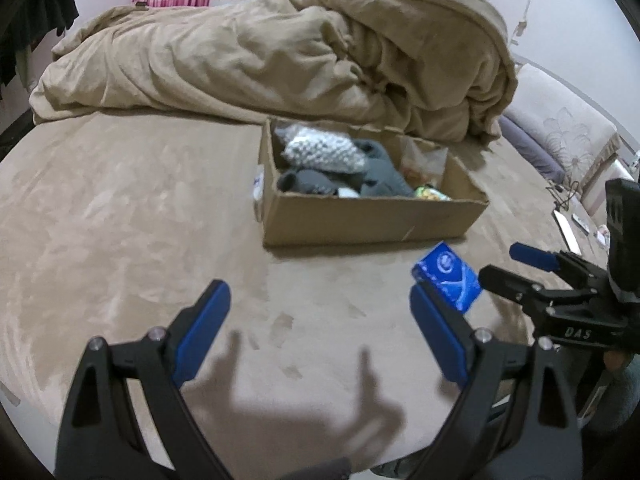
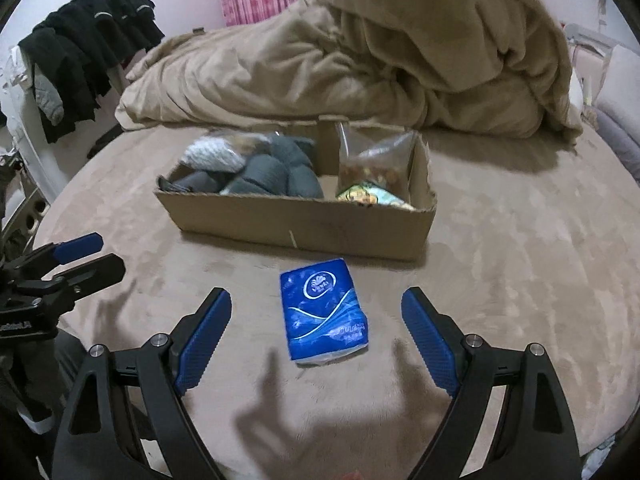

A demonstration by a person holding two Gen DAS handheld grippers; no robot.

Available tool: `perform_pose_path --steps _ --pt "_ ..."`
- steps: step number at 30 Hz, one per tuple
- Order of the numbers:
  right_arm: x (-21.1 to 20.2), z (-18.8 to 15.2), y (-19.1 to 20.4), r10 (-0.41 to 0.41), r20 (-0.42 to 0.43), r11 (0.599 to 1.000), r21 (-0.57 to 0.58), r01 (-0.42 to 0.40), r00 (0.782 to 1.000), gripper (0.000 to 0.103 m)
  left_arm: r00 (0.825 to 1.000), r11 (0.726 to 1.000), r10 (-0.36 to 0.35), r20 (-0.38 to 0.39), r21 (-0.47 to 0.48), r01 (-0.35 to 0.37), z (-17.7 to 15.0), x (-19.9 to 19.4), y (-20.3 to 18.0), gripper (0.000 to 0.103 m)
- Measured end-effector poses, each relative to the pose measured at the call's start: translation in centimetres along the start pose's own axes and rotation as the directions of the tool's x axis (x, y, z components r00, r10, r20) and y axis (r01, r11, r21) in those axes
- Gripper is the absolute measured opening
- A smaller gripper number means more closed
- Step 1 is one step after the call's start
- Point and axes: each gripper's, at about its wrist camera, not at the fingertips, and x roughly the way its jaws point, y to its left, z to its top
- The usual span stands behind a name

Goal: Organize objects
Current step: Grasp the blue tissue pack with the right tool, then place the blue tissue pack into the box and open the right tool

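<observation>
**Tissue pack lies between the right gripper's open fingers, box just beyond**

The blue tissue pack (image 2: 324, 314) lies flat on the bed (image 2: 520, 272), on the near side of the cardboard box (image 2: 296, 220) and a little apart from it. The right gripper (image 2: 316, 340) is spread wide and holds nothing; the pack sits almost centred between its fingers, slightly ahead of the tips. The pack's long axis runs near-to-far, tilted a little to the right at the near end, so the fingers would close across its short sides.

The left gripper (image 1: 320, 320) is also wide open and empty, off to the left; the pack shows just beyond its right finger. The right one is clearly nearer and better lined up.

The box holds grey socks (image 2: 276, 176) on the left and what looks like snack bags (image 2: 372, 176) on the right, though blur makes those hard to name.
</observation>
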Motion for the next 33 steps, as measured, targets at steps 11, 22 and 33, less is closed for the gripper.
perform_pose_path --steps 11,22,33 --pt "5.1 -0.9 0.7 -0.036 -0.101 0.998 -0.053 0.031 0.994 0.088 0.998 1.0 0.021 -0.058 0.001 -0.02 -1.0 3.5 0.6 0.092" --pt "3.8 -1.0 1.3 -0.056 -0.064 0.995 -0.086 0.05 0.996 0.053 0.997 0.998 0.053 -0.06 0.02 -0.052 -1.6 3.7 0.3 0.092" --pt "-1.3 3.8 1.2 -0.034 0.06 0.997 -0.072 0.038 0.998 0.053 0.999 0.997 0.005 0.04 0.072 -0.008 2.2 -0.1 -2.0 0.092"
